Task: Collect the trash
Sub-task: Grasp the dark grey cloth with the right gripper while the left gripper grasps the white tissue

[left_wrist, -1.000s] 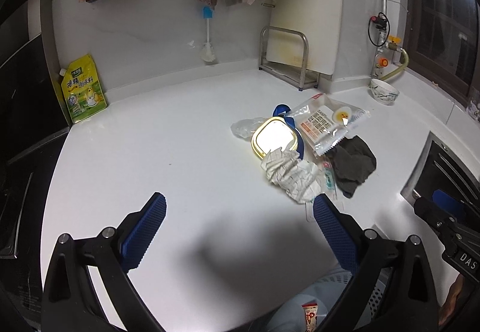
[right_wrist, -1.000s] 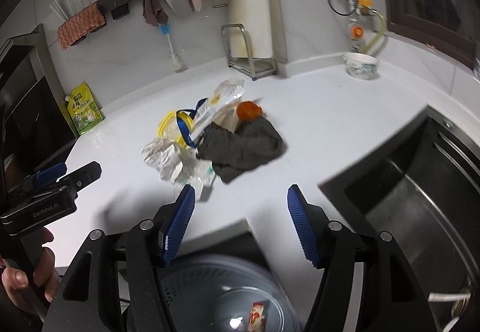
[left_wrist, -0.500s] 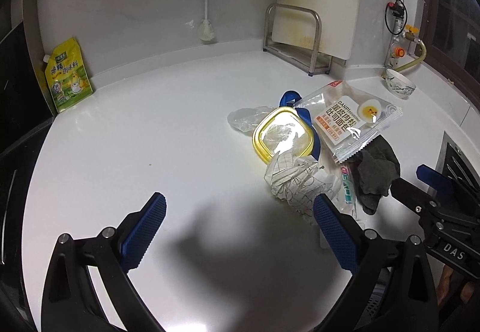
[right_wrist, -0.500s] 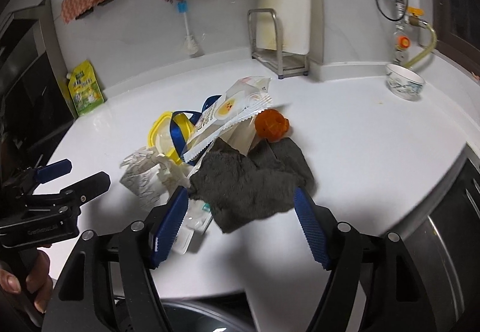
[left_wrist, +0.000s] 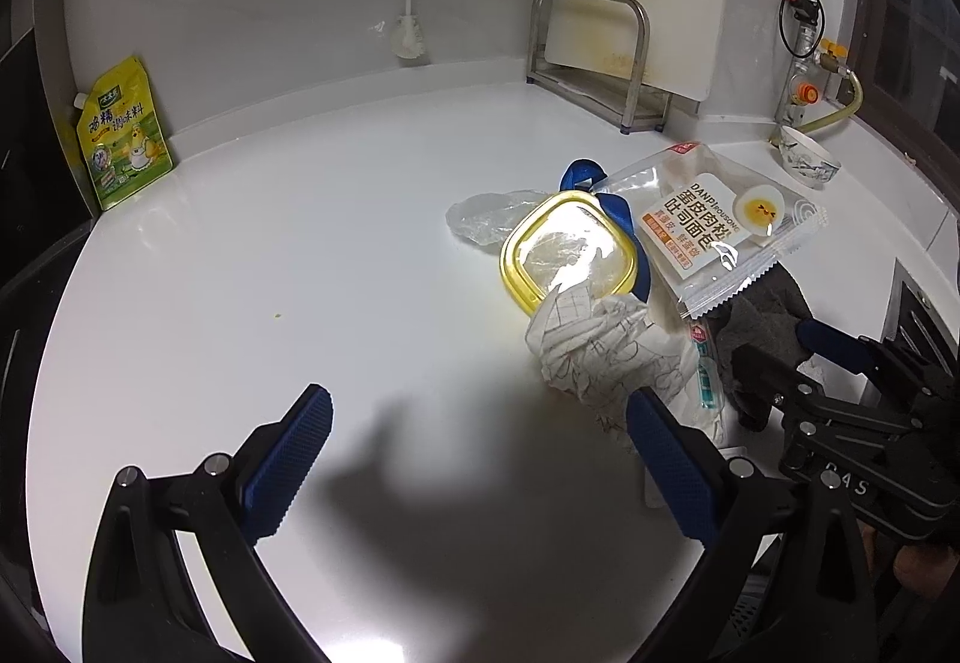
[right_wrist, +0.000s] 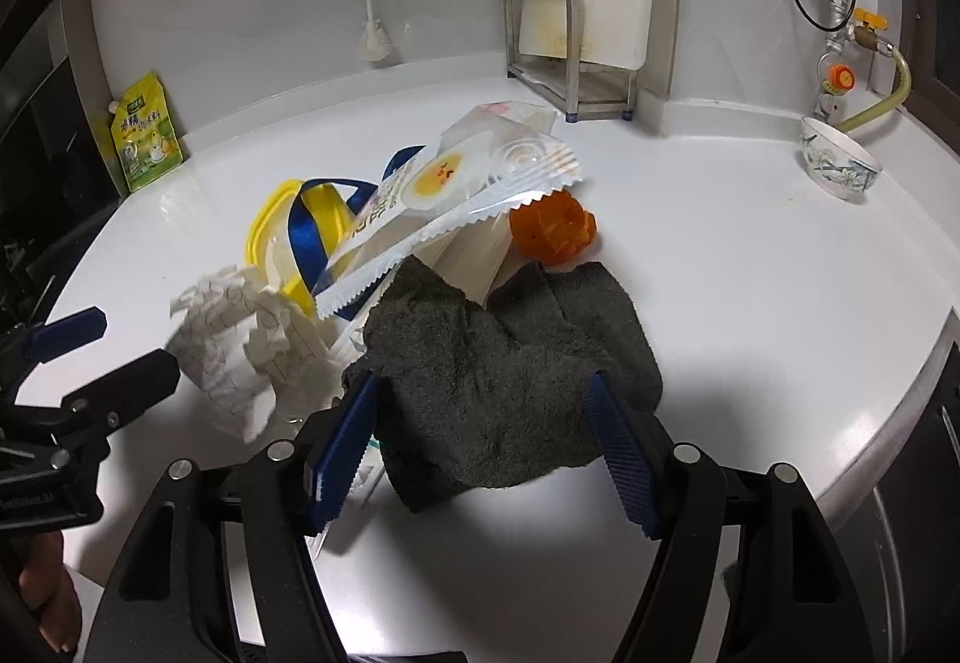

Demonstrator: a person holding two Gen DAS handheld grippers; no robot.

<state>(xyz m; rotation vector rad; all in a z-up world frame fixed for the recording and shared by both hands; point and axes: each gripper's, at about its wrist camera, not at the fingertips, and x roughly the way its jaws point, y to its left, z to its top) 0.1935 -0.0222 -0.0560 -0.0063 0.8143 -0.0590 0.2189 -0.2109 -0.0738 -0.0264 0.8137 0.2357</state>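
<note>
Countertop (right_wrist: 750, 303) first, since it fills both views now: a second ago we could see the bin under its near edge, and that has dropped out as both tools came forward over the white surface.

The litter heap has grown big in frame. The grey cloth (right_wrist: 510, 381) sits right between the pads of our right gripper (right_wrist: 480, 441), whose jaws are closing around it but don't look pressed on yet, so we'd call nothing held. Our left gripper (left_wrist: 480, 459) is wide apart over bare counter, with its right pad just beside the crumpled paper (left_wrist: 606, 357).

Behind those, the bread wrapper (left_wrist: 714, 237) lies across the yellow-rimmed lid (left_wrist: 567, 258) and blue ribbon (right_wrist: 306, 231), with the orange peel (right_wrist: 552, 228) touching the cloth's far edge.

So we reckon we're at the reach-in stage, with the pile still there to clear.
</note>
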